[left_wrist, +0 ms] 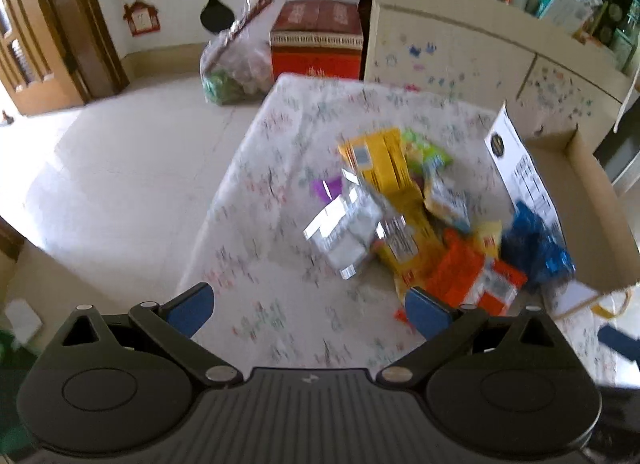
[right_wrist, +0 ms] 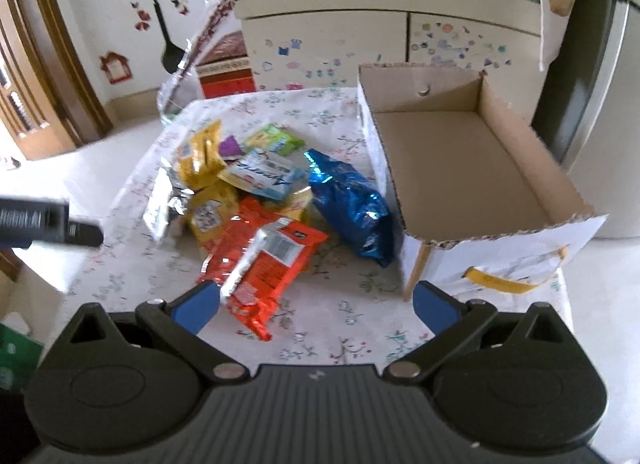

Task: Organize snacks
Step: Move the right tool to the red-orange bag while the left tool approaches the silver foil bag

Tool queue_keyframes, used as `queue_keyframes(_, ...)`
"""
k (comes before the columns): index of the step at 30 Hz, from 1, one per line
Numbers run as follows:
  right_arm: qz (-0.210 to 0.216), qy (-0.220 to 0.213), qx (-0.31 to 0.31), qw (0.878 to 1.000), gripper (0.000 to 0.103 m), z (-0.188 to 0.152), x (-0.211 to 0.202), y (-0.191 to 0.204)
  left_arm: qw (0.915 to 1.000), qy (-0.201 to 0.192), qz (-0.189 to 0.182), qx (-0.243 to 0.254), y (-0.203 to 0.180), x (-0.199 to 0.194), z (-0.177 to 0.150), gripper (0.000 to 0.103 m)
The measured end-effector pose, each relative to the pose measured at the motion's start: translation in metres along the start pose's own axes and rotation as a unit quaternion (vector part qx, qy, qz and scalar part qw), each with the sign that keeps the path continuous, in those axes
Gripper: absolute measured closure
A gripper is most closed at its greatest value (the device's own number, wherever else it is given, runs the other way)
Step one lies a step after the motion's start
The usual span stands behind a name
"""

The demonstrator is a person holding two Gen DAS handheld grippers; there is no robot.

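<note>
A heap of snack packets lies on a floral tablecloth. In the right wrist view I see an orange-red packet nearest, a blue foil bag against the cardboard box, yellow packets, a silver one, a pale blue one and a green one. The box is empty, to the right of the heap. My right gripper is open above the table's near edge, holding nothing. My left gripper is open too, short of the blurred heap; its body shows at the left.
A cream cabinet with stickers and filled shelves stands behind the table. On the floor to the far left are a red box and a clear plastic bag. A wooden door is at the left; bare floor lies beside the table.
</note>
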State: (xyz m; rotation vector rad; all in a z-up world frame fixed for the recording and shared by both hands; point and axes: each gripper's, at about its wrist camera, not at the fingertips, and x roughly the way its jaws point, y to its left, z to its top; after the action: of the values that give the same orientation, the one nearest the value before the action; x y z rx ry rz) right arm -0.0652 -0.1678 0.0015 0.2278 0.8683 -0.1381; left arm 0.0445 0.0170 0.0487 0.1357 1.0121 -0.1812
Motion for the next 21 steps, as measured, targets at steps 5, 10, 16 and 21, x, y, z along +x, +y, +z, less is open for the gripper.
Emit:
queue_keyframes(5, 0.033, 0.012, 0.024, 0.999, 0.001, -0.006, 0.007, -0.004, 0.9994, -0.017, -0.018, 0.022, 0.004, 0.015, 0.018, 0.000)
queue_keyframes(10, 0.051, 0.022, 0.038, 0.998, 0.001, -0.014, 0.016, -0.003, 0.9987, -0.006, -0.029, 0.042, 0.000, 0.041, 0.018, 0.000)
queue_keyframes(16, 0.067, 0.027, 0.061, 0.996, 0.002, -0.015, 0.026, -0.003, 0.9976, 0.000, -0.033, 0.060, -0.001, 0.065, 0.016, 0.000)
queue_keyframes(21, 0.072, 0.024, 0.070, 0.995, 0.006, -0.017, 0.034, -0.002, 0.9972, 0.014, -0.044, 0.058, 0.002, 0.087, 0.016, 0.000)
